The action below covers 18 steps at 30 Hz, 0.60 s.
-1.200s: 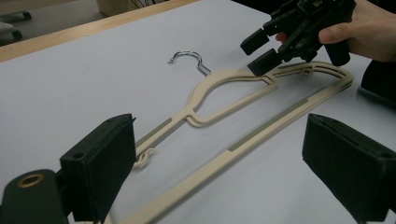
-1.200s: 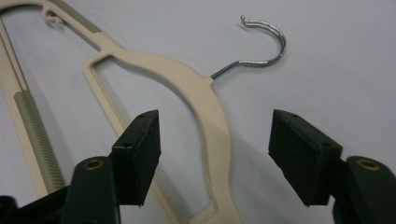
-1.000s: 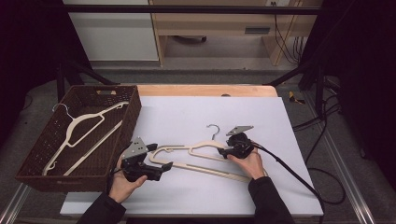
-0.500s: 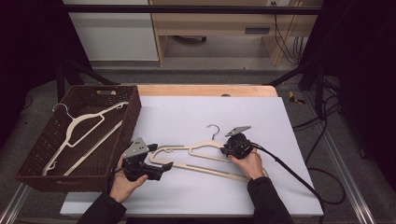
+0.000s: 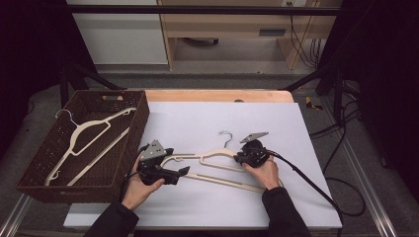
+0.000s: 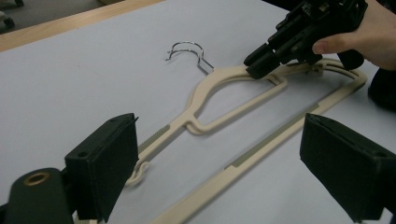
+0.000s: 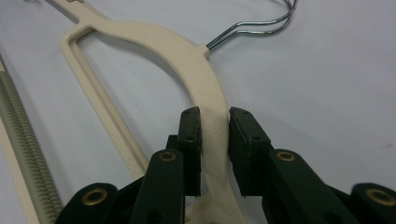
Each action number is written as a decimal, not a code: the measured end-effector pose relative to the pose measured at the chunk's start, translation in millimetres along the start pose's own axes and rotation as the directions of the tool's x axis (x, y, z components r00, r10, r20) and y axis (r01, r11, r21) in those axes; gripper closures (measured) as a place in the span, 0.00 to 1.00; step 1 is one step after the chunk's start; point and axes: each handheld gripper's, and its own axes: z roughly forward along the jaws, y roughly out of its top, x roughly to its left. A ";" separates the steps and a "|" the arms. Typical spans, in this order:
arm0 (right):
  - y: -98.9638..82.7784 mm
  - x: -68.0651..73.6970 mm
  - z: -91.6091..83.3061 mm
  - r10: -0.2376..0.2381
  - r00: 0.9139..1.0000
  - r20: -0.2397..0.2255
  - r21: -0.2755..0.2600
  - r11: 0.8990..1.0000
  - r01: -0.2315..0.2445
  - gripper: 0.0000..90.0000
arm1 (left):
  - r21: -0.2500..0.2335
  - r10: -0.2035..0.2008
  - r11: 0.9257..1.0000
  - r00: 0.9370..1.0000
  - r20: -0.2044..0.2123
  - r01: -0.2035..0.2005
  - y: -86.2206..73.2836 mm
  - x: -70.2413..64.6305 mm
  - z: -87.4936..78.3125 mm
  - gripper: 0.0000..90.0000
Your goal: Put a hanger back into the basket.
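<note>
Basket (image 5: pixel 29 180) with hanger left | right claw (image 7: pixel 215 135) pinching table hanger (image 5: pixel 217 158) | left claw (image 6: pixel 224 158) spread

Desk (image 5: pixel 197 118): white sheet over a wood top, w/ a strip of bare wood showing along the far edge. On the white surface, approx. centre-right, a cream plastic hanger (image 5: pixel 217 157) lies flat, its metal hook pointing toward the far edge and its long bar running diagonally toward the near right. At the desk's left edge sits a dark brown wicker basket (image 5: pixel 141 111), its right wall just beside the white sheet's left side.
</note>
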 end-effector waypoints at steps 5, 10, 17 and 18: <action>0.4 -0.7 -2.1 -0.012 1.000 -0.002 -0.003 1.000 0.012 0.84 | 0.034 0.021 0.999 1.000 0.002 -0.021 13.1 -0.5 25.3 0.14; 0.3 0.2 -2.6 -0.007 1.000 0.002 -0.007 1.000 0.007 0.84 | 0.092 0.041 0.995 0.999 0.003 -0.041 23.6 1.0 51.1 0.15; 0.6 -0.9 -4.8 -0.029 1.000 -0.003 -0.019 0.999 0.029 0.84 | 0.145 0.044 0.988 0.999 -0.004 -0.043 30.5 4.7 79.0 0.18; 0.7 -0.9 -5.0 -0.030 1.000 -0.005 -0.021 0.999 0.029 0.84 | 0.153 0.044 0.987 0.999 -0.005 -0.043 31.1 5.5 82.9 0.18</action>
